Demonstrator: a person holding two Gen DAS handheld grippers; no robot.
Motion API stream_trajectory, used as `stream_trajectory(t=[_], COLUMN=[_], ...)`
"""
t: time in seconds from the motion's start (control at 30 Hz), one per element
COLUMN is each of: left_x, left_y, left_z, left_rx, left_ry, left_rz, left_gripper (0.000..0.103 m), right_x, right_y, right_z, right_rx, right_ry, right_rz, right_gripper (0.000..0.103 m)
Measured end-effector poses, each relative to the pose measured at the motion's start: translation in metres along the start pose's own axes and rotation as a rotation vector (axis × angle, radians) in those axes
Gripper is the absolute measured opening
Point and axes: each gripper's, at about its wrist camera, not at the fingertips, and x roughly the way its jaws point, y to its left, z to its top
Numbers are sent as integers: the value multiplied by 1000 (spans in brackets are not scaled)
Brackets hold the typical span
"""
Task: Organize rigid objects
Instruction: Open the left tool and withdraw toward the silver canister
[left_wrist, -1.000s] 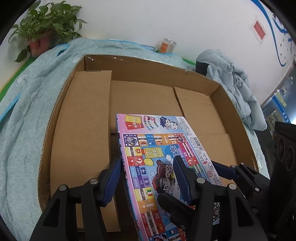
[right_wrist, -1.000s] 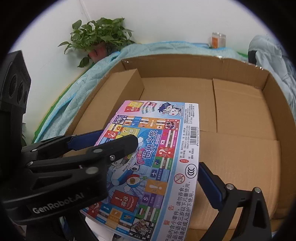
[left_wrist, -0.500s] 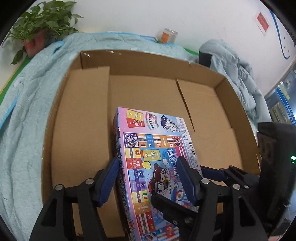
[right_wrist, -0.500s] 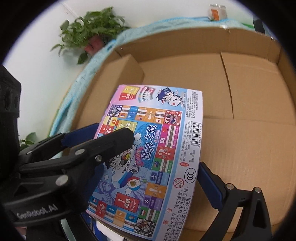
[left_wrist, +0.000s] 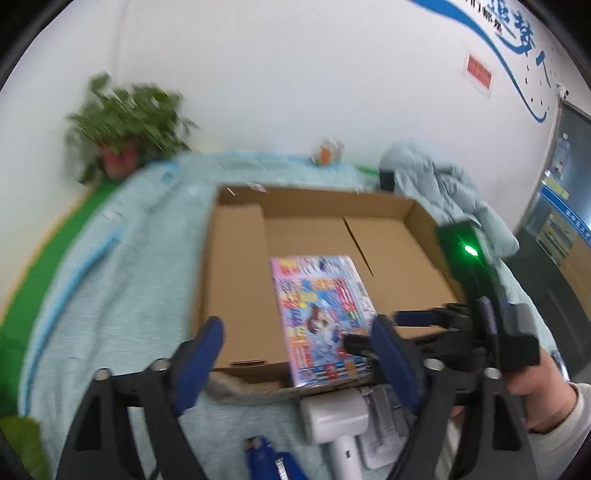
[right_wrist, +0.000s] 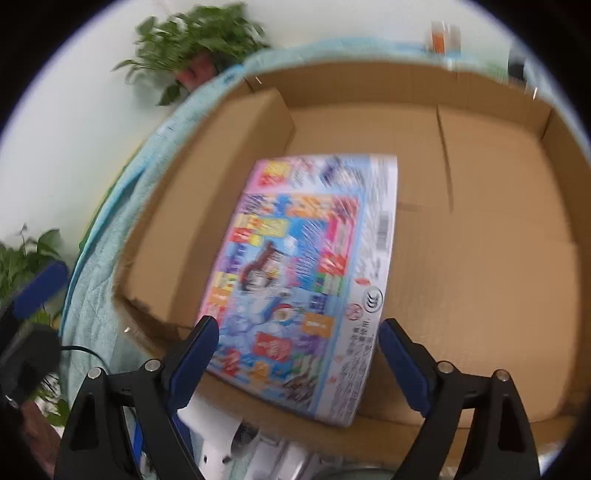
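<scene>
White wall and a pale blue quilt (left_wrist: 110, 280) frame the left wrist view, where a shallow cardboard box (left_wrist: 314, 206) holds a colourful board game box (left_wrist: 321, 317) lying near its front edge. The left gripper (left_wrist: 295, 354) hangs above the near rim, jaws spread and empty. A white hair dryer (left_wrist: 340, 417) lies on the quilt below, and a potted plant (left_wrist: 125, 125) stands at the back.

From the right wrist view, the board game box (right_wrist: 306, 273) looks tilted, its near end apparently propped on the cardboard box's (right_wrist: 480, 258) front wall. The right gripper (right_wrist: 295, 350) sits spread either side of that end — not visibly pinching it. Left like this, the game could slide or tip off the rim, since nothing grips it.
</scene>
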Motion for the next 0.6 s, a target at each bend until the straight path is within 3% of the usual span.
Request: stream_trajectory(t=[0.07, 0.13, 0.27, 0.33, 0.37, 0.4, 0.43, 0.47, 0.53, 0.57, 0.6], left_x=[-32, -62, -100, -113, -117, -117, -116, -117, -126, -129, -131], left_y=[6, 11, 11, 4, 1, -2, -6, -9, -22, -28, -34], left_z=[-5, -9, -15, -22, -25, -27, -31, -36, -50, -56, -60], left_rx=[-9, -36, -18, 5, 6, 9, 8, -2, 0, 6, 11], left_ry=[-82, -148, -190, -202, -193, -156, -91, -73, -93, -96, -90], left_rz=[43, 58, 82, 115, 117, 102, 93, 98, 91, 87, 85], left_gripper=[102, 103, 102, 96, 61, 1, 3, 2, 4, 24, 81], right_x=[-21, -46, -92, -114, -121, -130, -137, -140, -146, -150, -158], right_y=[6, 7, -1, -8, -9, -10, -12, -14, -18, -20, -19], right_z=[-11, -26, -56, -69, -75, -86, -97, -103, -116, -120, -130], right_rx=[-35, -39, 39, 62, 64, 61, 54, 43, 60, 70, 80], right_ry=[-60, -122, -204, -259, -287, -320, -335, -327, -316, -331, -353], right_rz=[-63, -92, -45, -22, -17, -11, -9, 0, 35, 43, 51], right_gripper=[92, 94, 94, 94, 90, 81, 36, 1, 3, 14, 30])
